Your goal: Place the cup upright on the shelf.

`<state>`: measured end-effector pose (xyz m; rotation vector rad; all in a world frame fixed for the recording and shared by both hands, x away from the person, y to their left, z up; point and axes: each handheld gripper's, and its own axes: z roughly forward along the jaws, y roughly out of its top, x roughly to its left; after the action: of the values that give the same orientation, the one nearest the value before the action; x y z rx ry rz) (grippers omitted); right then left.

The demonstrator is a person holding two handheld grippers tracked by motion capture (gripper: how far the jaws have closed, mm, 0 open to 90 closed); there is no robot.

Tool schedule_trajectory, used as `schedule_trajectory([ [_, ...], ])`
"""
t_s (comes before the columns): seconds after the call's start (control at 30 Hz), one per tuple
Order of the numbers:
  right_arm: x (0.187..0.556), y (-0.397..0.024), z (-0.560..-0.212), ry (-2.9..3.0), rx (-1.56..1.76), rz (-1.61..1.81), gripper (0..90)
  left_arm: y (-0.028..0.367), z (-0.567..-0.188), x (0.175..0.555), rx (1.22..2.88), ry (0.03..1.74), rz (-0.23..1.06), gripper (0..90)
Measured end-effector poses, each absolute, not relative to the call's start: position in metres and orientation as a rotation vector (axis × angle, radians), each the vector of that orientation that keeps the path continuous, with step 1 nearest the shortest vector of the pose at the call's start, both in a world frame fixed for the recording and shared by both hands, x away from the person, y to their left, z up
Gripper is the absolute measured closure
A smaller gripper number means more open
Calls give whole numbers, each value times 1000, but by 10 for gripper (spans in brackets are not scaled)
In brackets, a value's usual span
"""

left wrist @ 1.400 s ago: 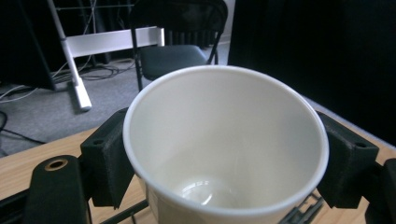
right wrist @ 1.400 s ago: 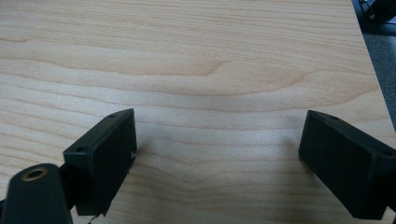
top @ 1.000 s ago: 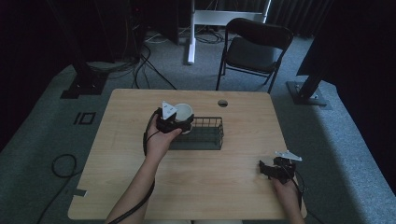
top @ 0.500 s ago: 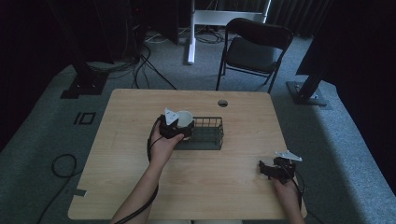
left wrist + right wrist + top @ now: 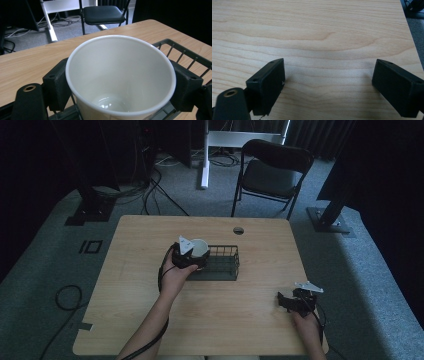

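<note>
My left gripper (image 5: 192, 257) is shut on a white paper cup (image 5: 199, 250), upright and empty, held at the left end of a black wire basket (image 5: 222, 265) in the middle of the wooden table (image 5: 135, 270). In the left gripper view the cup (image 5: 120, 77) sits between both jaws, above the basket's wire rim (image 5: 182, 53). My right gripper (image 5: 286, 302) rests low over the table near its front right corner. Its jaws stand wide apart with nothing but bare wood (image 5: 329, 50) between them.
A black folding chair (image 5: 270, 172) stands behind the table, with a white desk frame (image 5: 207, 150) and cables on the grey carpet beyond. A round cable hole (image 5: 238, 230) sits near the table's far edge. Dark stands flank both sides.
The left gripper has carried the cup a little to the right, toward the basket's left end. The right gripper has stayed in place.
</note>
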<state>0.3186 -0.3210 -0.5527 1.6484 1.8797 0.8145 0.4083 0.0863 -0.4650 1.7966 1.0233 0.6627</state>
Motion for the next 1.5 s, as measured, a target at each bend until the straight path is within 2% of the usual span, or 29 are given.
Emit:
schedule_trajectory([
  [0.23, 319, -321, -553, 1880, 1647, 814, 108, 83, -459, 405, 1811, 977, 636, 138],
  [0.43, 319, -321, -553, 1880, 1647, 814, 108, 89, -453, 401, 1805, 965, 664, 106],
  [1.07, 319, -321, -553, 1880, 1646, 814, 108, 114, -437, 375, 1739, 930, 696, 102],
  [1.5, 319, -321, -553, 1879, 1649, 815, 108, 142, -442, 351, 1707, 937, 704, 111],
])
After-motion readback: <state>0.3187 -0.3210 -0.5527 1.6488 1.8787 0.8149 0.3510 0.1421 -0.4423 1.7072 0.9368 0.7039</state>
